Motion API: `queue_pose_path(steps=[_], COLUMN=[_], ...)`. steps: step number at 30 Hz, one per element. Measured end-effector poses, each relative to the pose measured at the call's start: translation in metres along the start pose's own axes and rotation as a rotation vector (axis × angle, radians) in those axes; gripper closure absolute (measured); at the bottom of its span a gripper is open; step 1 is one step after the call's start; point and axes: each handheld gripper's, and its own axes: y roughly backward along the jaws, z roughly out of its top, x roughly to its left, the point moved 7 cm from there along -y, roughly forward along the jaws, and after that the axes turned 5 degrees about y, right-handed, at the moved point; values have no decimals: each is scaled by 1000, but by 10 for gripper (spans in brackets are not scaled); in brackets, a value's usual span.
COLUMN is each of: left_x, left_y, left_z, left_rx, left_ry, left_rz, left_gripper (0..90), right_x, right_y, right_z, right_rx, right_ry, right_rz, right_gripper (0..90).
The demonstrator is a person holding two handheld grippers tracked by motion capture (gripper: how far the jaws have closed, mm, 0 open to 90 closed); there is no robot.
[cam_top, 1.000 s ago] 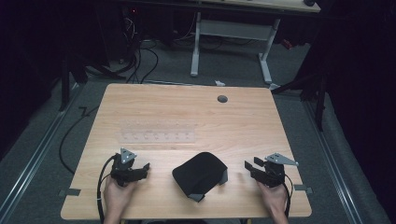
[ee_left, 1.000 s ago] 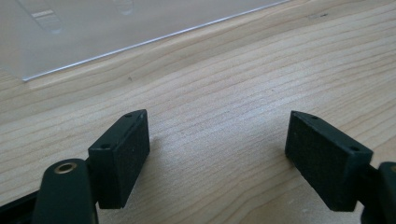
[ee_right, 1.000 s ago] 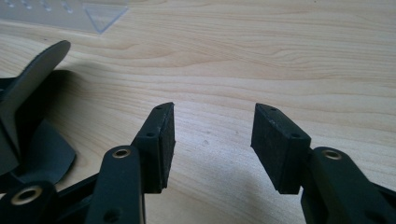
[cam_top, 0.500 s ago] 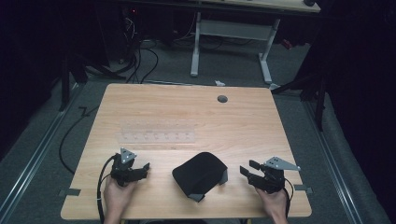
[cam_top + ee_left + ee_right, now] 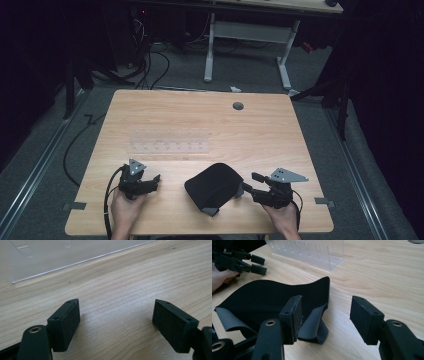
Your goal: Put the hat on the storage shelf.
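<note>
A black flexible sheet (image 5: pixel 212 185) with a grey underside lies curled on the wooden table (image 5: pixel 200 115) near its front edge. My right gripper (image 5: pixel 249 183) sits at the sheet's right edge. Its jaws have just been opening and stand wide. In the right gripper view (image 5: pixel 325 317) a folded grey flap of the sheet (image 5: pixel 267 300) lies just ahead of the left jaw, and no pad presses on it. My left gripper (image 5: pixel 154 181) rests left of the sheet, open over bare wood (image 5: pixel 116 320).
A clear plastic rack (image 5: pixel 170 141) with a row of slots stands behind both grippers at mid-table (image 5: pixel 312 252); its base edge (image 5: pixel 50 255) lies ahead of the left jaws. A round cable hole (image 5: pixel 238 106) sits near the far edge. The other gripper (image 5: pixel 258 265) appears beyond the sheet.
My right gripper has moved left, up to the sheet's edge, and its jaws stand wider apart. The left gripper and the sheet have stayed put.
</note>
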Motion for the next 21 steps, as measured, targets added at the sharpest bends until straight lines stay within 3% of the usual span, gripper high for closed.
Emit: queue_pose_path(steps=[3,11,21], left_x=[0,0,0], left_y=[0,0,0], left_z=[0,0,0], left_rx=[1,1,0], left_ry=[-4,-3,-3], left_rz=[-1,-1,-1], left_gripper=[225,225,224], right_x=[0,6,10], right_y=[-12,-34,-48], right_z=[0,-6,-15], right_rx=[14,59,114], right_ry=[12,7,5], right_rz=[-7,42,79], right_gripper=[435,442,496])
